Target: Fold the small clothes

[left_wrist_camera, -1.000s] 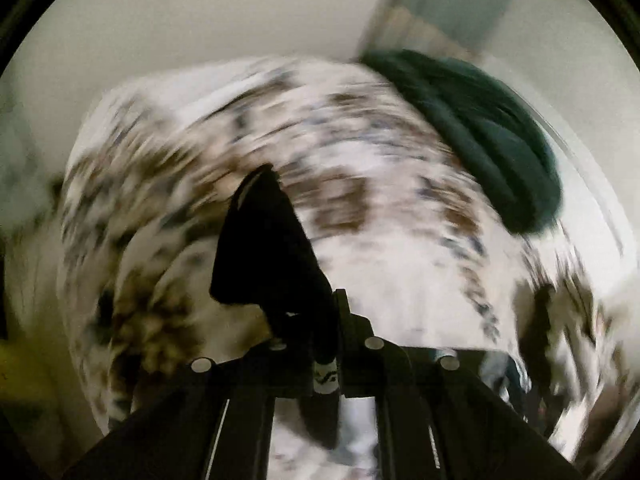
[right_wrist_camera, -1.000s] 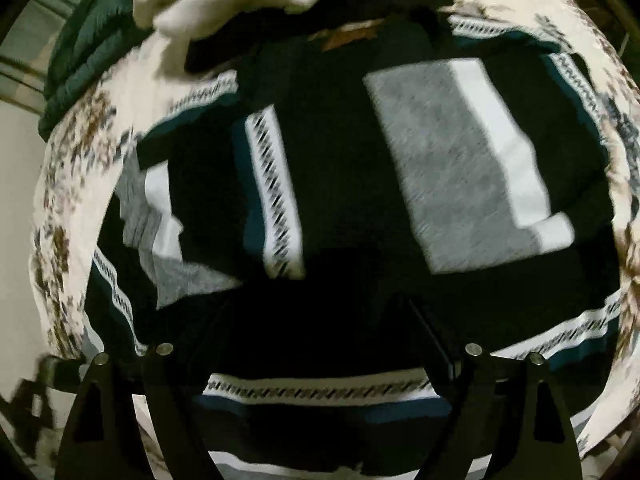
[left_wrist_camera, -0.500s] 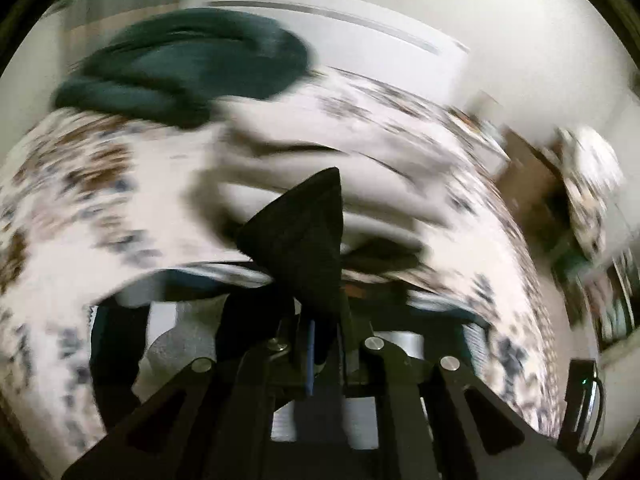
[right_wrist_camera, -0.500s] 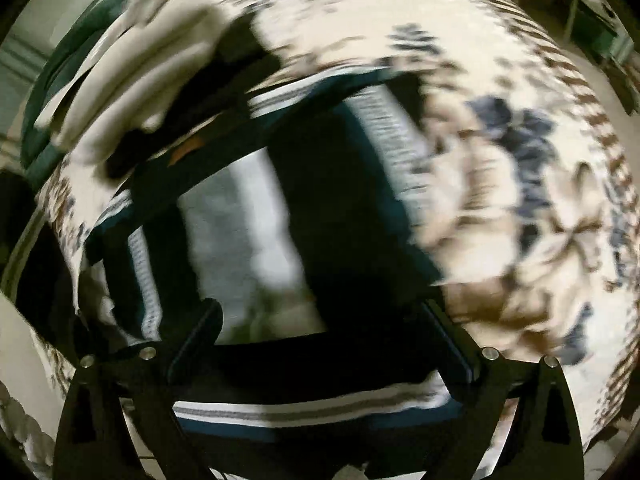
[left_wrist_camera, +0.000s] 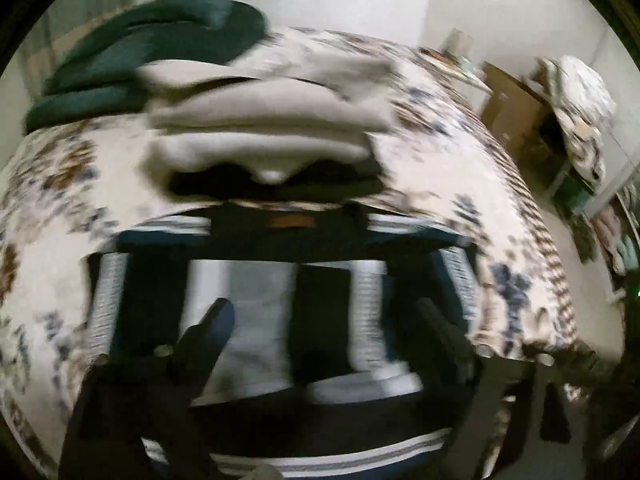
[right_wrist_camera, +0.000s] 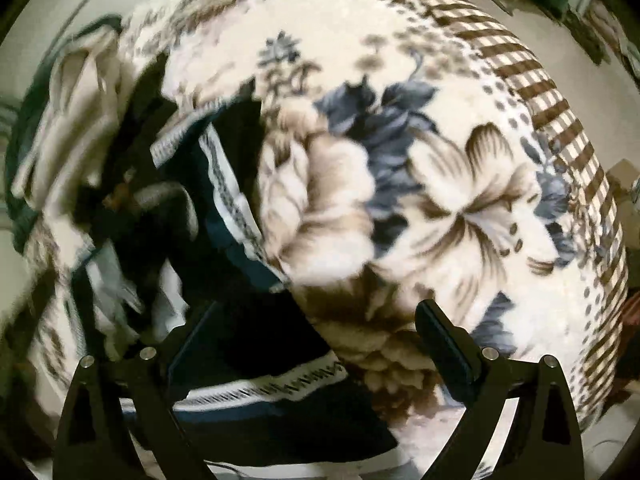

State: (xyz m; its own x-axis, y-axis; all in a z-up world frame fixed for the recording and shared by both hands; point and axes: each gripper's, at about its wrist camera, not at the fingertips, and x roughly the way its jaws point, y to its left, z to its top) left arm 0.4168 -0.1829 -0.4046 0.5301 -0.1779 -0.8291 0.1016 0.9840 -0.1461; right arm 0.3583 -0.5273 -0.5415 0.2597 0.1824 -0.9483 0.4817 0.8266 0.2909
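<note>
A dark garment with white, grey and teal stripes (left_wrist_camera: 280,304) lies folded on a floral blanket (left_wrist_camera: 52,248). My left gripper (left_wrist_camera: 320,320) is open and empty, its fingers spread just above the garment. In the right wrist view the same garment (right_wrist_camera: 240,336) lies at the lower left. My right gripper (right_wrist_camera: 312,320) is open and empty over the garment's right edge, where it meets the blanket (right_wrist_camera: 440,184). Both views are motion-blurred.
A stack of folded beige clothes (left_wrist_camera: 264,120) with a black piece beneath lies behind the garment. A dark green bundle (left_wrist_camera: 152,56) lies at the back left. Furniture and clutter (left_wrist_camera: 576,120) stand past the blanket's right edge.
My left gripper, shut on dark cloth before, has opened and let it go, and now faces the garment squarely. My right gripper has swung to the right, toward the garment's edge and the blanket.
</note>
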